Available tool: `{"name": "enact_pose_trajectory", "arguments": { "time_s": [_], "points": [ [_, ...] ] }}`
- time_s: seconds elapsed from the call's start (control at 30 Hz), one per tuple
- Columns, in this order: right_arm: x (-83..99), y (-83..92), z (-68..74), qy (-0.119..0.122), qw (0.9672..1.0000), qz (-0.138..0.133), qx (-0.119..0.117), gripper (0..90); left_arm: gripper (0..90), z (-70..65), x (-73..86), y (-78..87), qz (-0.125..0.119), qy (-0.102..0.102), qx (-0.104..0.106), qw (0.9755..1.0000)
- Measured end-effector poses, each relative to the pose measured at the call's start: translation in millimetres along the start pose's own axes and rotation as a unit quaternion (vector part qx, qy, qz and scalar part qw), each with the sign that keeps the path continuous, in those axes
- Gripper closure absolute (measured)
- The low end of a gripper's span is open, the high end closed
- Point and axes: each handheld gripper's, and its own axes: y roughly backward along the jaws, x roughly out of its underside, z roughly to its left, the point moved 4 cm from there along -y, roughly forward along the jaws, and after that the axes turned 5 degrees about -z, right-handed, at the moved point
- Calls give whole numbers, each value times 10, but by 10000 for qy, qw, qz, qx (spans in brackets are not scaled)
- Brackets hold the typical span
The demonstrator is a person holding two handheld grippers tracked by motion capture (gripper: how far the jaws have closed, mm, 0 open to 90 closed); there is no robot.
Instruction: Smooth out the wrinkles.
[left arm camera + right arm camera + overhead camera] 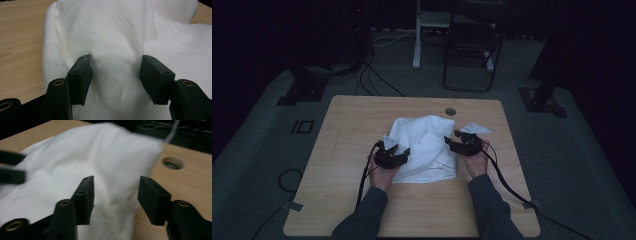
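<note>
A crumpled white cloth (424,145) lies heaped in the middle of the wooden table (362,115). My left gripper (403,153) is at the cloth's left edge. In the left gripper view its jaws (115,67) press from both sides on a raised hump of the cloth (105,30). My right gripper (453,143) is at the cloth's right edge. In the blurred right gripper view its jaws (115,187) stand apart over the cloth's border (87,157); the left pad is against the fabric, while the right pad is over bare wood.
A round cable hole (450,111) (172,163) sits in the tabletop just behind the cloth. Beyond the table stand a dark folding chair (472,50), a white post (417,35), floor cables (377,75) and two black stand feet (302,90) (542,97).
</note>
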Motion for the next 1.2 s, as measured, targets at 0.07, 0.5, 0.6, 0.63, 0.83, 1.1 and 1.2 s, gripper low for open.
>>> {"name": "enact_pose_trajectory", "arguments": {
  "time_s": [0.07, 0.5, 0.6, 0.63, 0.83, 1.1, 1.2],
  "points": [
    [-63, -37, -64, -50, 9997, 1, 224, 388, 428, 0, 6, -6, 14, -36, 2, 10000],
    [-69, -540, -468, -559, 9908, 854, 885, 768, 430, -25, 35, 16, 1, -221, -13, 9998],
    [57, -565, -509, -539, 9853, 1213, 1077, 574, 429, 1, 26, 48, -53, -209, 64, 9997],
    [86, -530, -510, -587, 9862, 1170, 1016, 553, 429, 10, 17, 64, -87, -217, 80, 9997],
    [277, -217, -498, -652, 9898, 999, 780, 452, 422, 43, -48, 236, -265, -323, 60, 9991],
    [521, 96, -421, -520, 9920, 977, 609, 417, 420, 198, -52, 455, -398, -333, -107, 9986],
    [579, 141, -425, -508, 9917, 1006, 614, 409, 420, 257, -44, 493, -407, -268, -151, 9987]
  ]
}}
